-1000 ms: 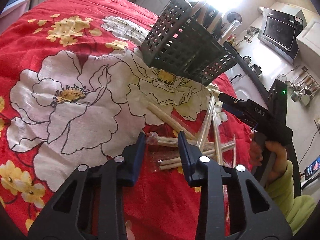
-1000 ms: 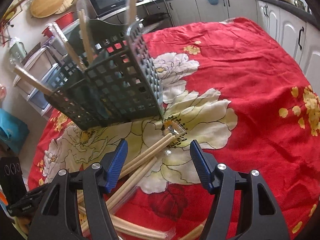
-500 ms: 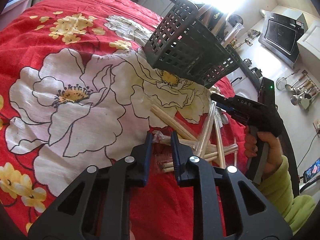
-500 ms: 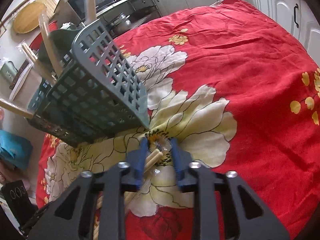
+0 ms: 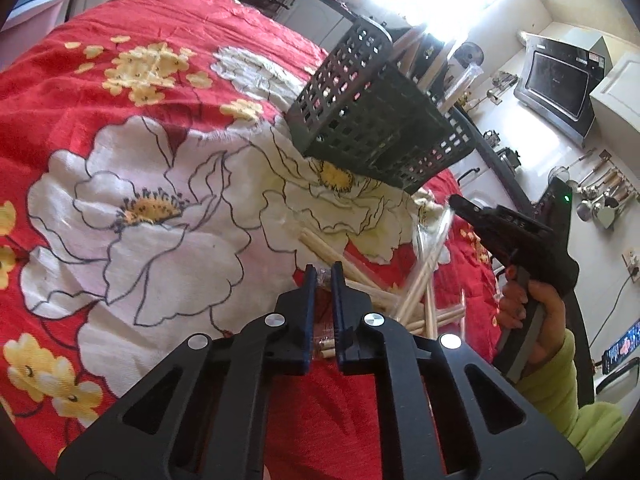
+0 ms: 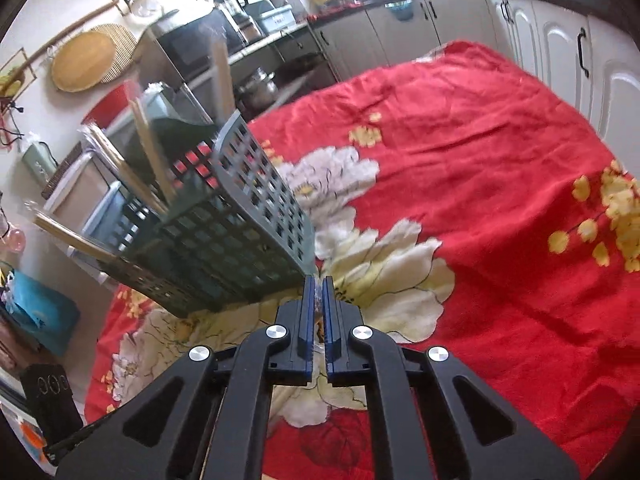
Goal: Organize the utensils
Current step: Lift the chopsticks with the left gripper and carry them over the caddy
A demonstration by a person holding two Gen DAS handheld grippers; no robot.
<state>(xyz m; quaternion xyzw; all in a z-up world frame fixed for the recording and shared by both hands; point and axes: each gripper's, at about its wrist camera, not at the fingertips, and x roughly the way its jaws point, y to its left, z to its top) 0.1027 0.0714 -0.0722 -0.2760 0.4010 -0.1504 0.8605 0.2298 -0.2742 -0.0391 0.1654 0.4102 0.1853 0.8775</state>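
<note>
A dark grid basket [image 5: 360,120] [image 6: 232,232] stands on the red floral cloth [image 5: 160,208], with several wrapped chopsticks [image 6: 148,156] upright in it. More chopsticks in clear sleeves lie in a loose pile [image 5: 352,276] in front of it. My left gripper [image 5: 323,278] is closing, its pads pinching the sleeve end of one wrapped pair [image 5: 325,350] from the pile. My right gripper [image 6: 319,286] [image 5: 454,202] is closing too, pinching the clear sleeve of another pair [image 5: 428,264] just in front of the basket's near corner.
A hand in a green sleeve [image 5: 536,320] holds the right gripper at the table's right edge. A microwave [image 5: 560,76] and hanging kitchen tools [image 5: 604,196] are beyond. White cabinets [image 6: 560,52] line the far side. The cloth [image 6: 500,200] stretches right of the basket.
Both grippers went from wide open to pinched on wrapped chopsticks. The right gripper moved in toward the basket and lifted slightly. The left gripper stayed over the pile.
</note>
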